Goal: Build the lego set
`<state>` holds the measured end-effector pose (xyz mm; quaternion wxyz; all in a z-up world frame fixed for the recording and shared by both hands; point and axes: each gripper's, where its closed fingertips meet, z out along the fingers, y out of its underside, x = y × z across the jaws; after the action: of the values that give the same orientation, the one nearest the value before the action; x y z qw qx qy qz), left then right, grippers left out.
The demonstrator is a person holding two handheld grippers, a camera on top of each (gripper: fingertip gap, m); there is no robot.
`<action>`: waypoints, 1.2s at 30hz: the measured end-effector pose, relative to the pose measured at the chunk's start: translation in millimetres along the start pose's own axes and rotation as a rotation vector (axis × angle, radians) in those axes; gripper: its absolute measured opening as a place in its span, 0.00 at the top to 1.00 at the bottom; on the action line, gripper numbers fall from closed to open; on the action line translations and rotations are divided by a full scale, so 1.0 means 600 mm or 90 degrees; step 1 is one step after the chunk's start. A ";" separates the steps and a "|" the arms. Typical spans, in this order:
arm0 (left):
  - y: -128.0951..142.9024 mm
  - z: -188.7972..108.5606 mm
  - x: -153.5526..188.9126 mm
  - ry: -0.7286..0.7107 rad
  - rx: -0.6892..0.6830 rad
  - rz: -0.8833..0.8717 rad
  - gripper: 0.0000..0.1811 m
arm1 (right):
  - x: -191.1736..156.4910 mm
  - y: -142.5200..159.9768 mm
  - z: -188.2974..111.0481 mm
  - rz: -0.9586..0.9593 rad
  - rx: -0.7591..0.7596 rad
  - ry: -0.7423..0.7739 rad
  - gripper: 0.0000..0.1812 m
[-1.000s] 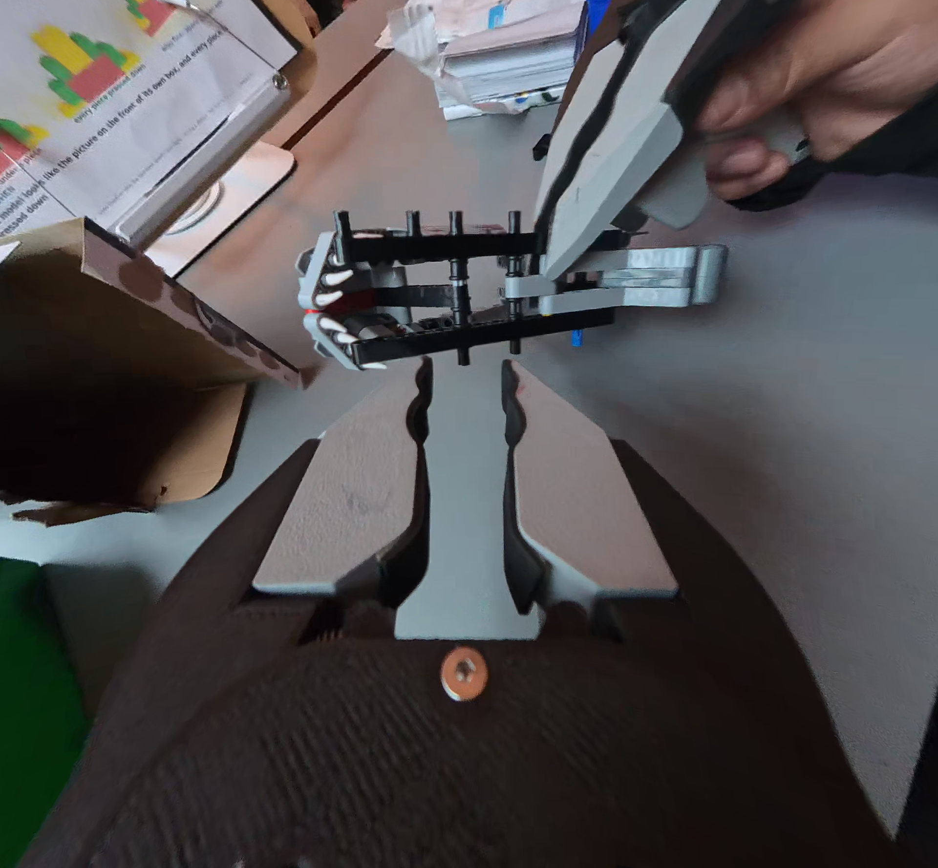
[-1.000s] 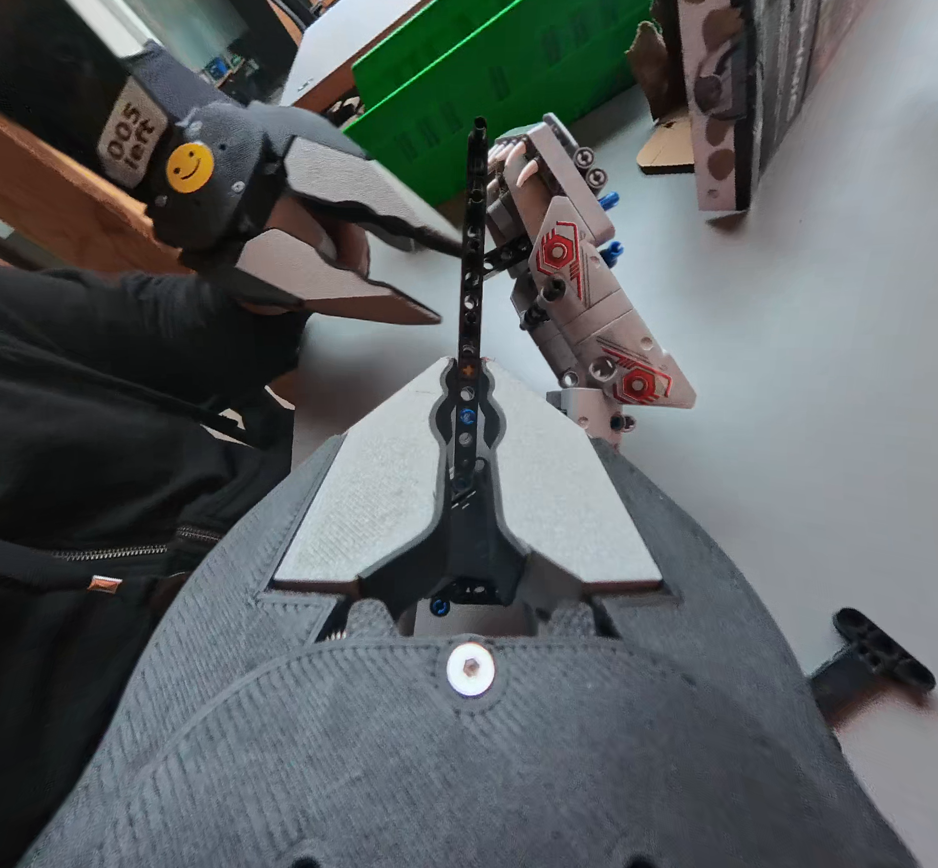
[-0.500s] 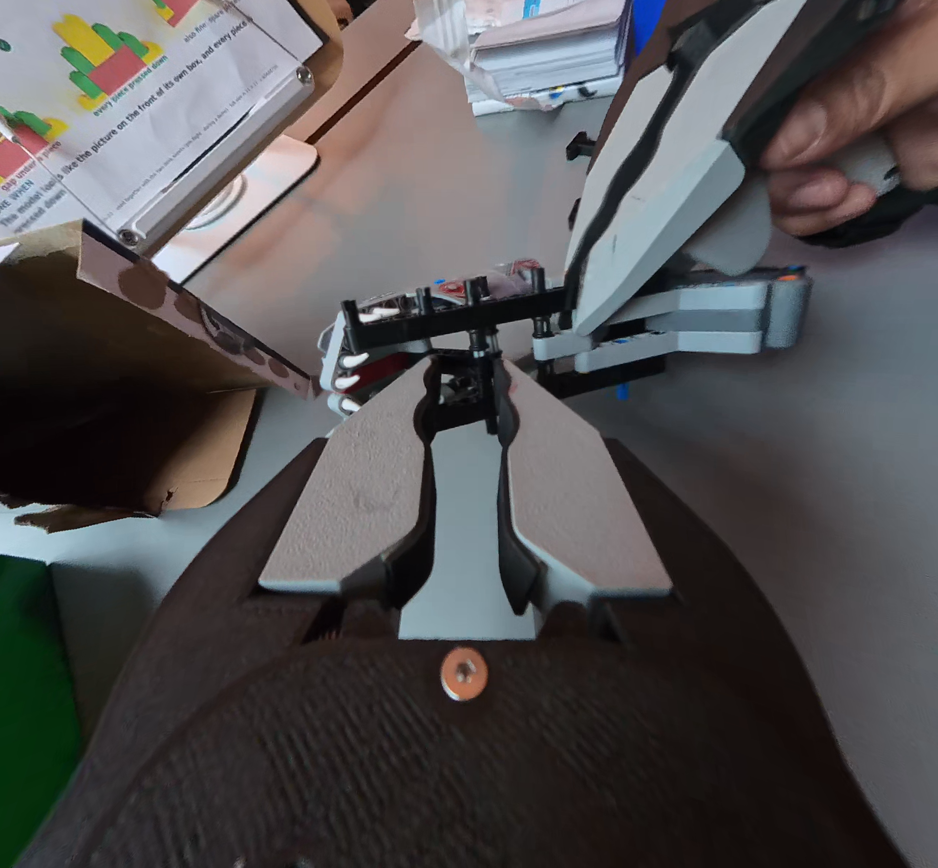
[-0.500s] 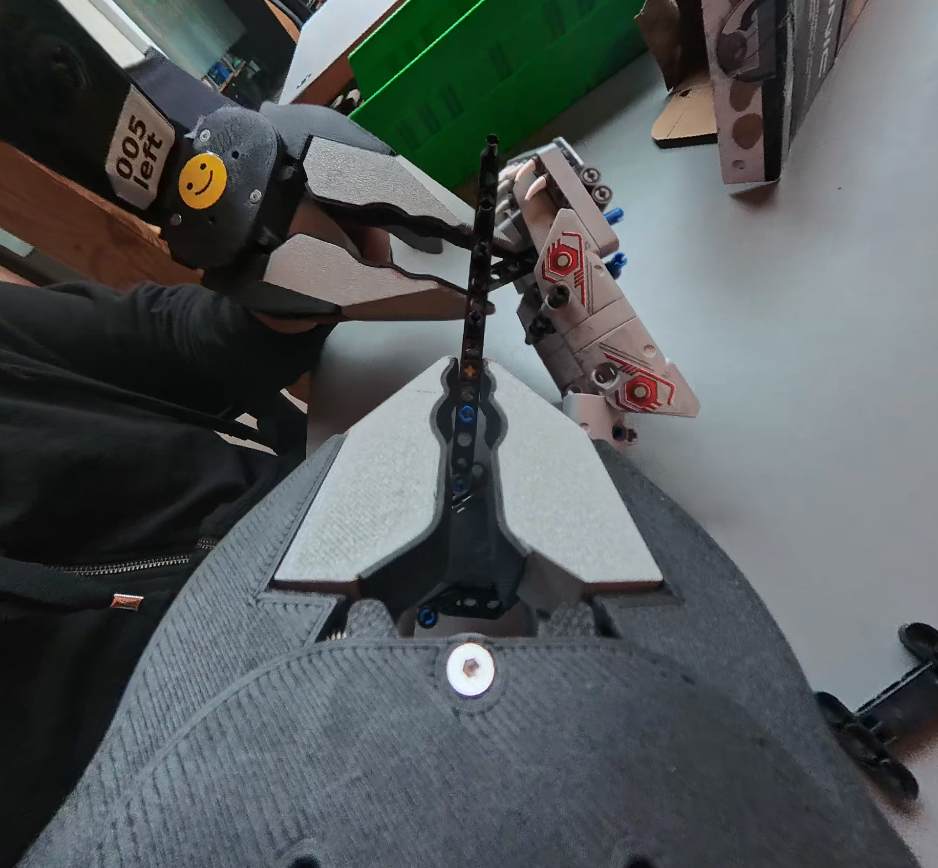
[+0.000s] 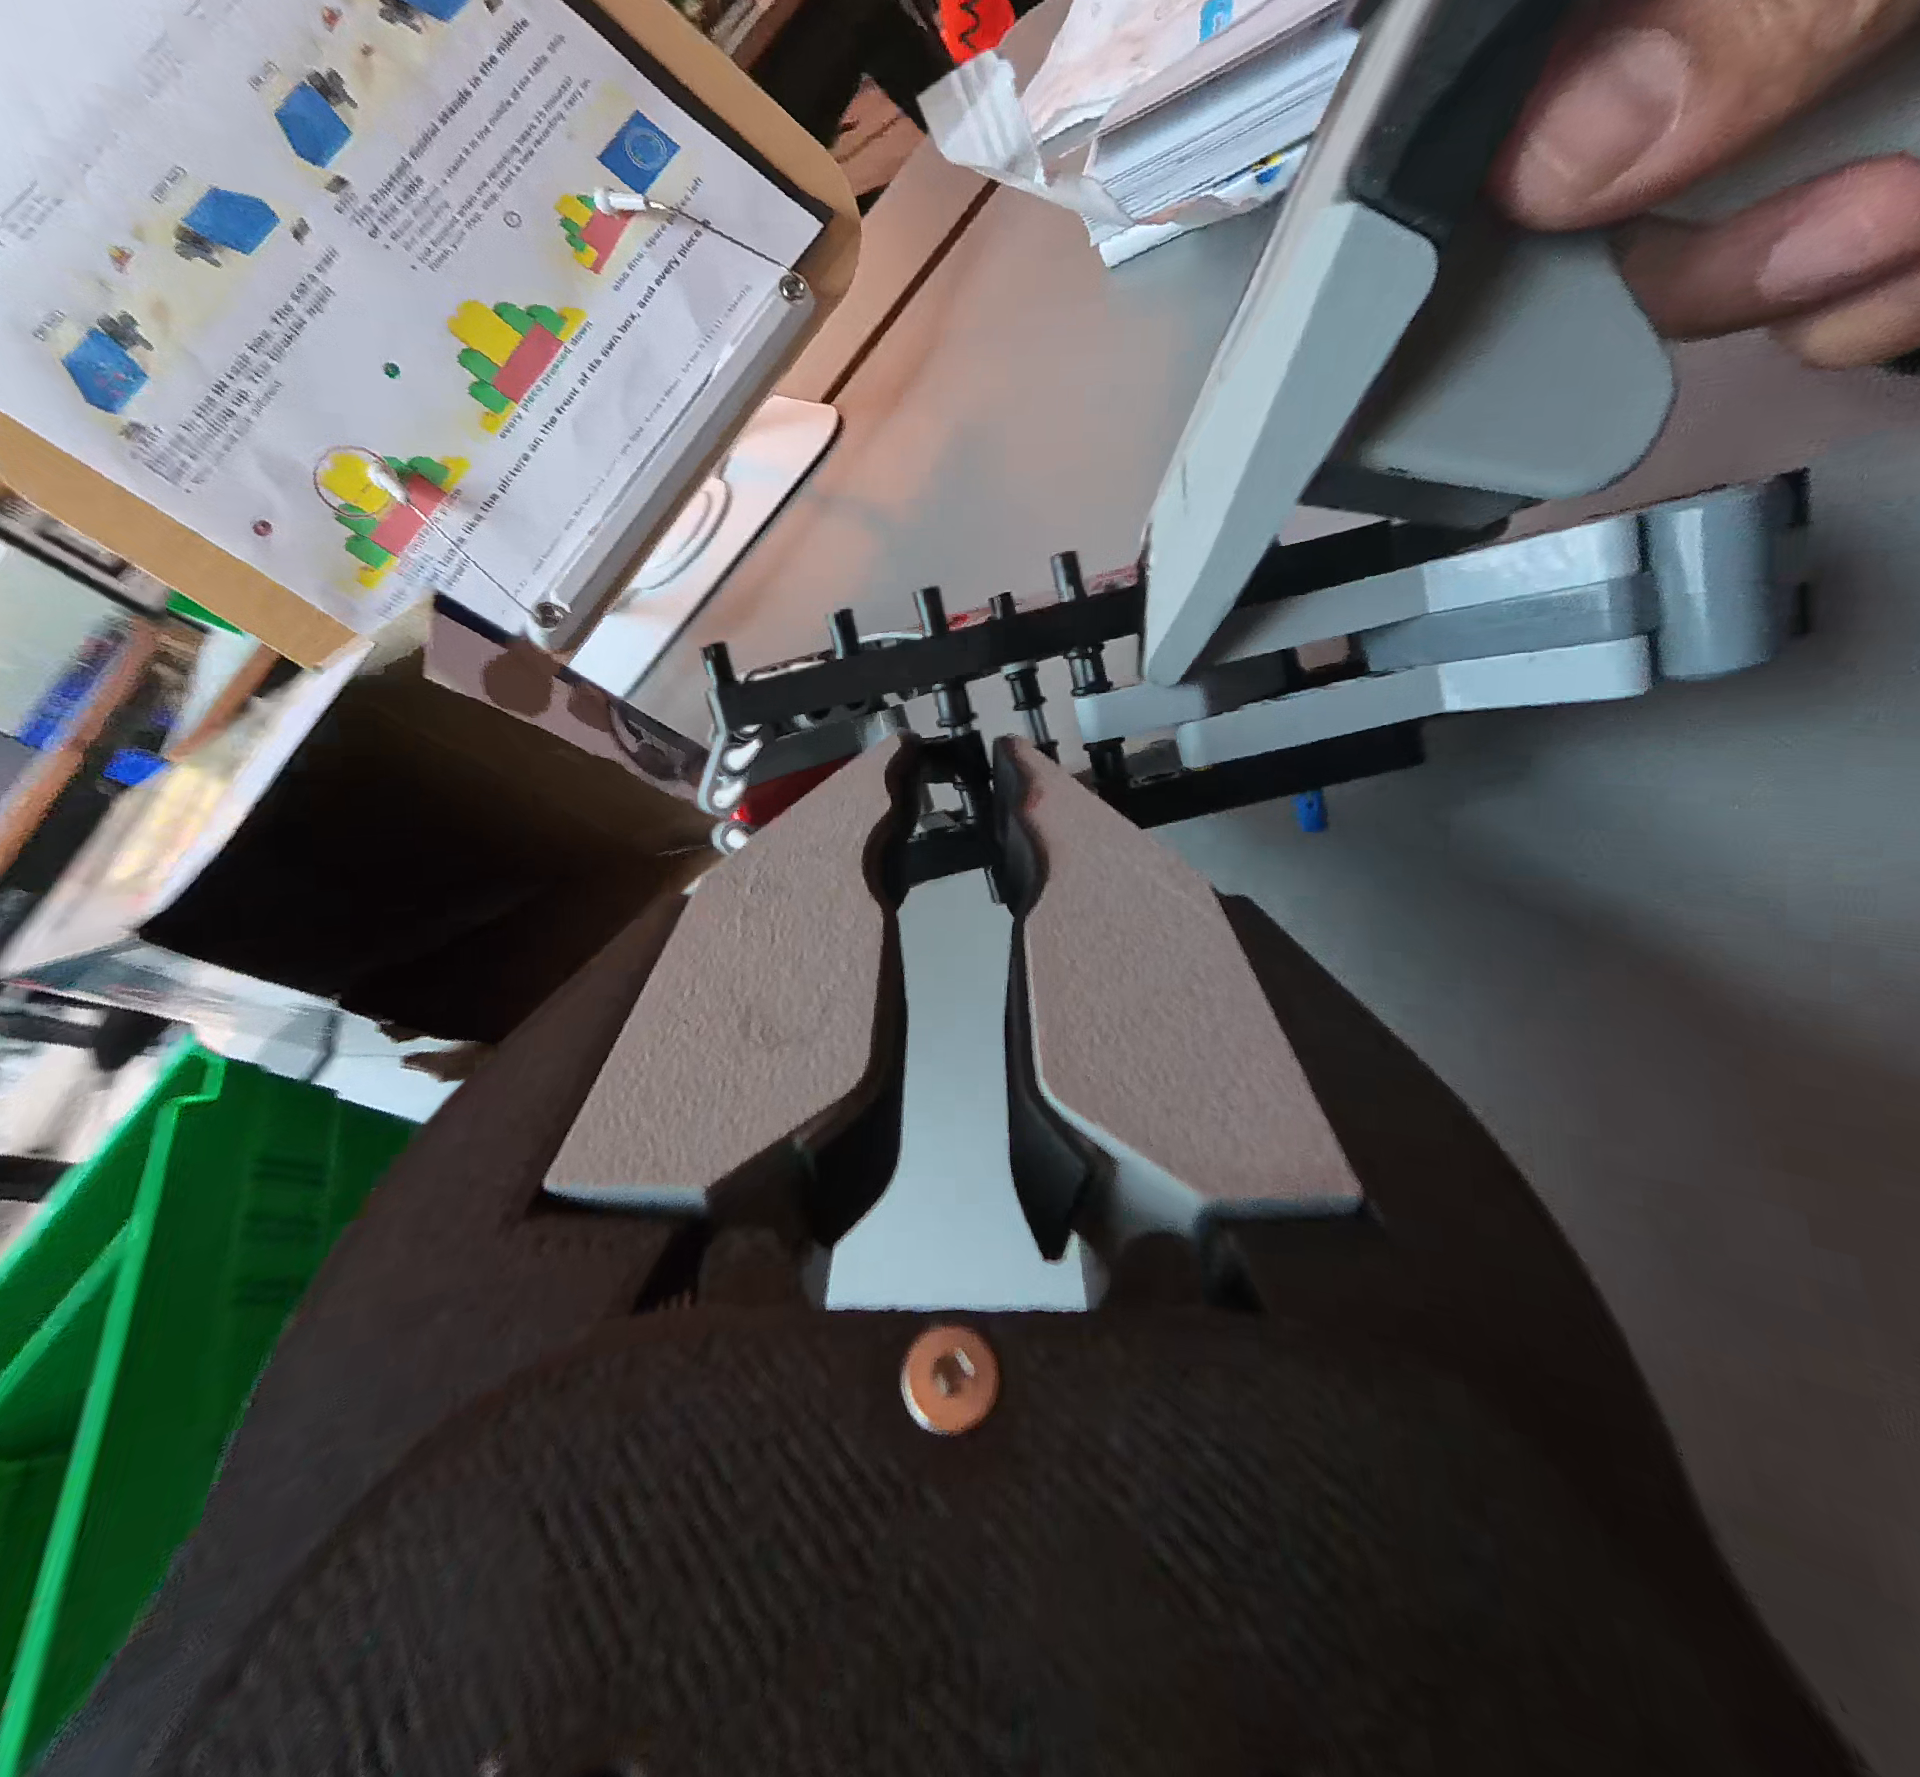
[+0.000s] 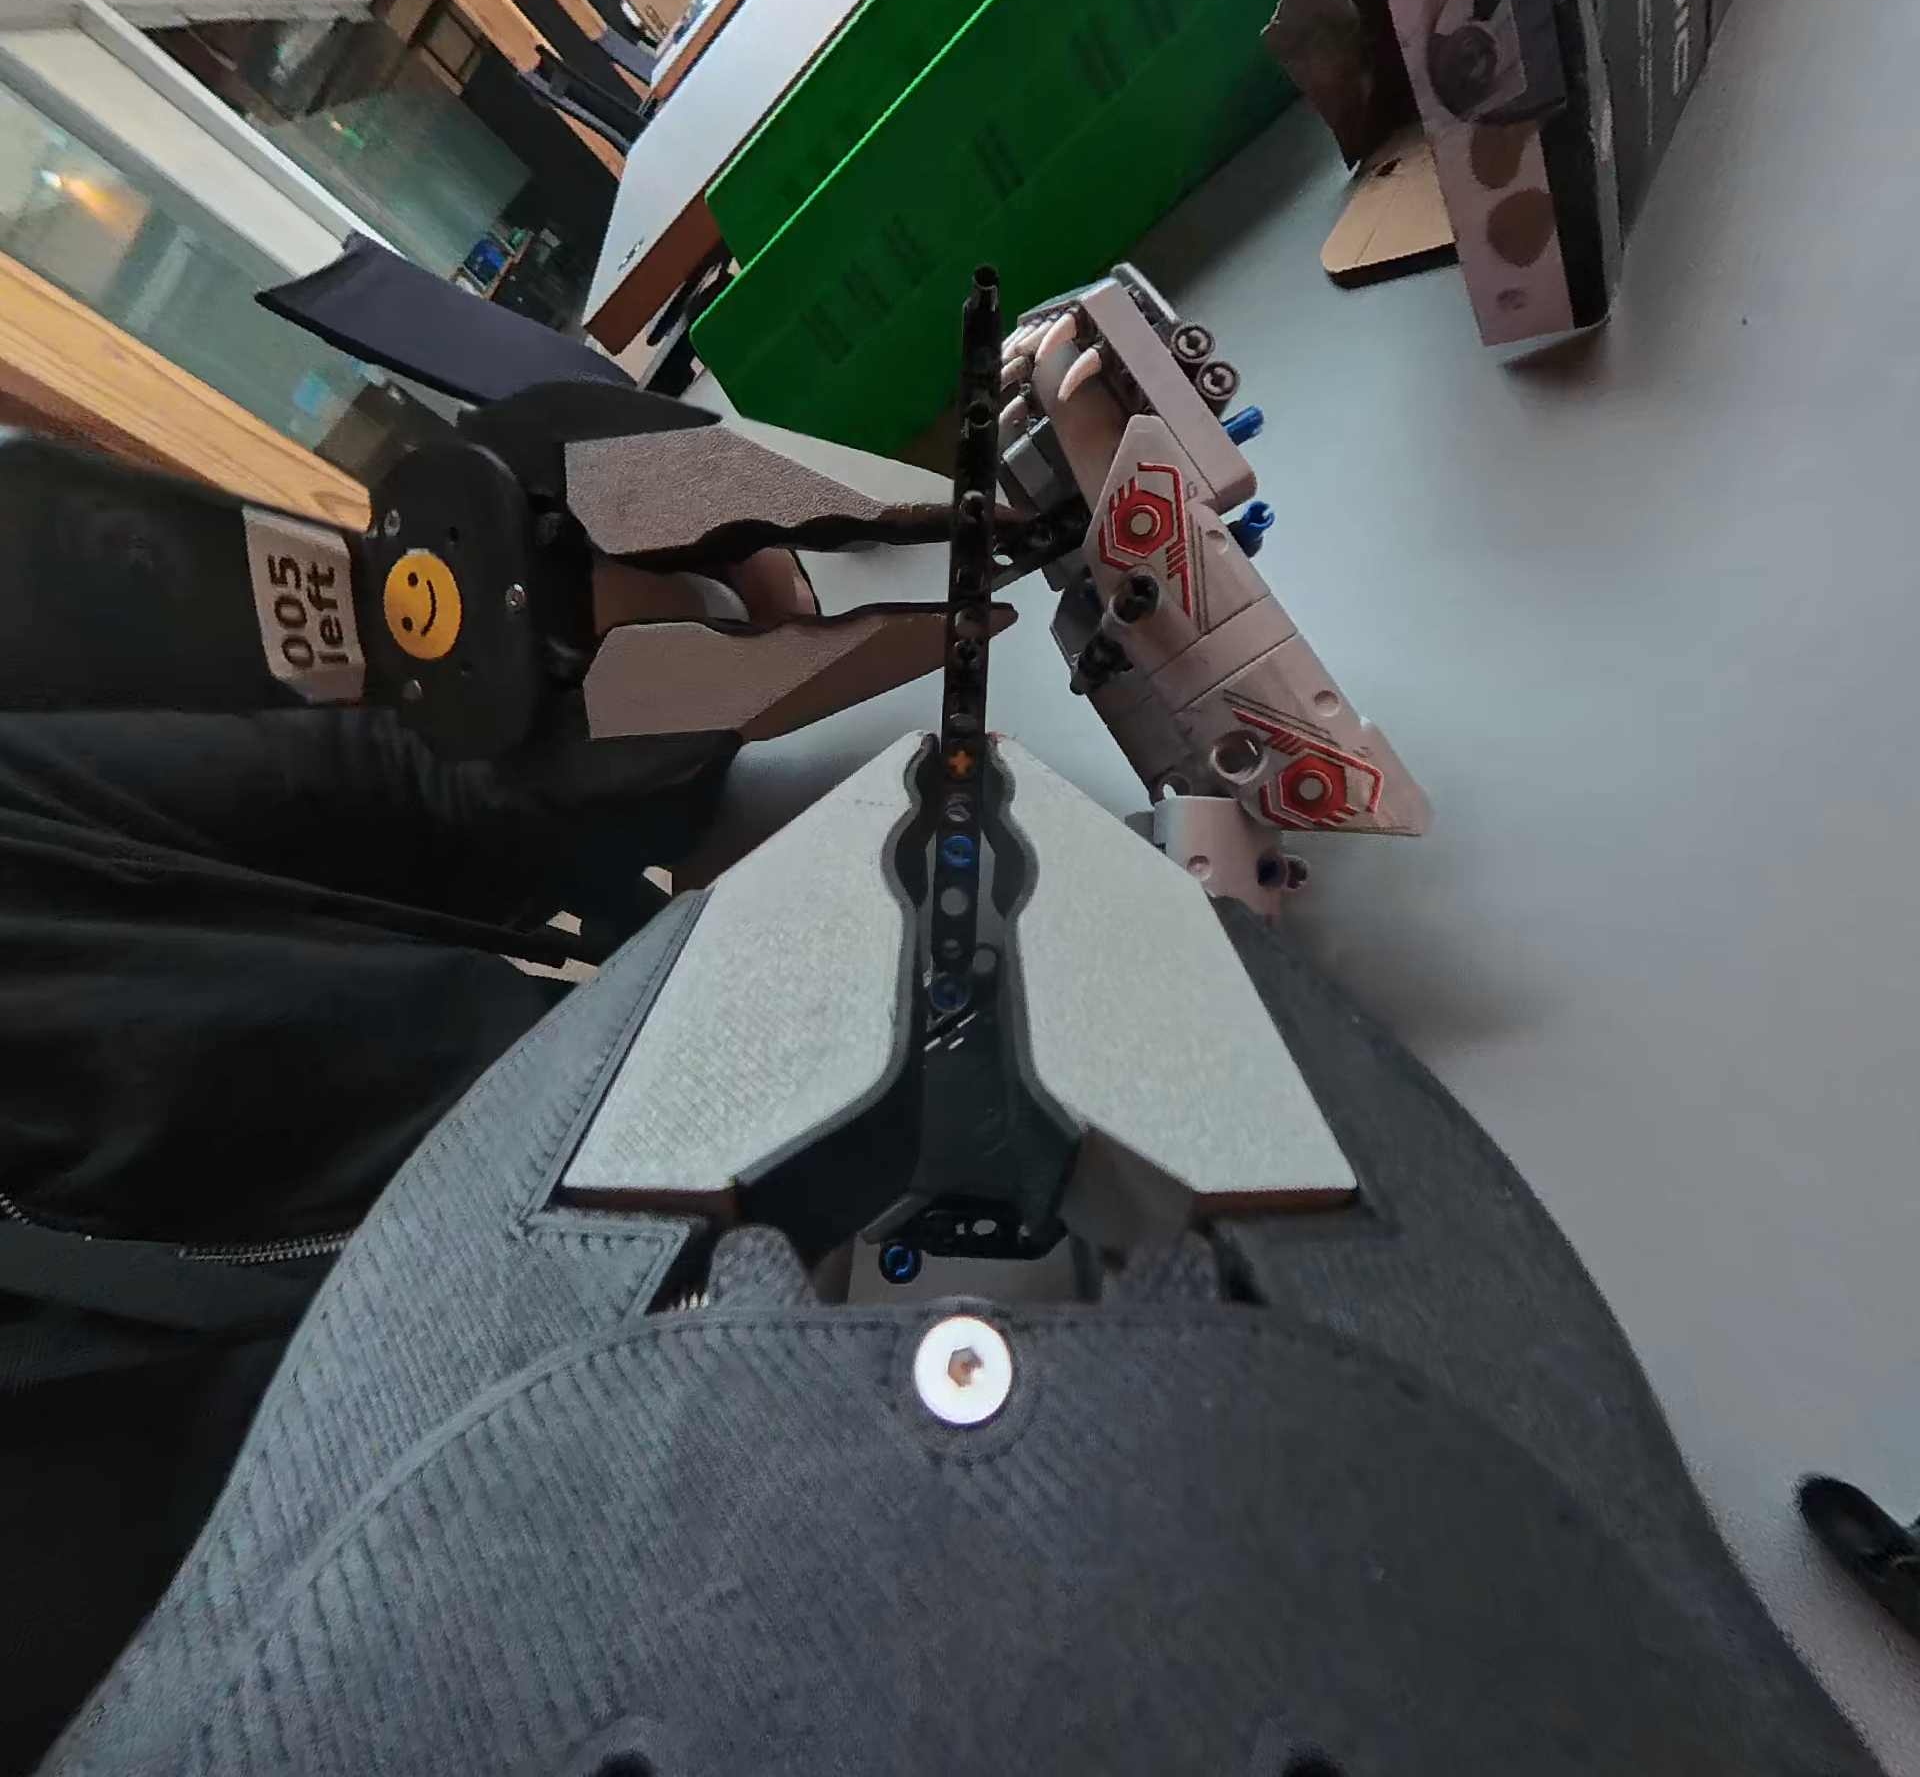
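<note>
Lego model [image 6: 1164, 605] between the claws, right claw [image 6: 961, 751] clamping its black beam [image 6: 971, 522].

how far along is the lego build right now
Partly built: the model already carries grey panels with red markings and white claws. In hand: the right gripper is shut on the long black beam, while the left gripper reaches between the frame's pins, fingers narrowly apart. Left: at least one loose black piece lies unused on the table.
</note>
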<state>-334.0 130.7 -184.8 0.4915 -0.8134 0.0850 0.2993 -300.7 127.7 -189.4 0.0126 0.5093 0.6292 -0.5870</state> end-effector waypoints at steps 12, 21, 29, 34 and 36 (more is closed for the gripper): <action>0.012 0.012 -0.001 -0.018 -0.031 0.036 0.96 | -0.013 -0.044 0.000 -0.052 0.047 0.097 0.90; 0.012 0.011 0.000 -0.032 -0.044 0.054 0.96 | 0.012 -0.043 0.039 -0.069 0.018 0.158 0.96; 0.011 0.009 -0.001 0.005 -0.016 -0.001 0.96 | 0.013 -0.049 0.034 -0.092 0.036 0.135 0.98; 0.007 0.011 -0.001 0.016 -0.003 -0.014 0.96 | 0.016 -0.058 0.026 -0.056 0.089 0.077 0.98; 0.004 0.010 -0.001 0.026 0.005 -0.029 0.96 | 0.016 -0.061 0.021 -0.048 0.101 0.060 0.98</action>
<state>-337.9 134.8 -188.1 0.4994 -0.8193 0.0780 0.2709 -336.4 131.6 -172.6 -0.0797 0.5115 0.5992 -0.6107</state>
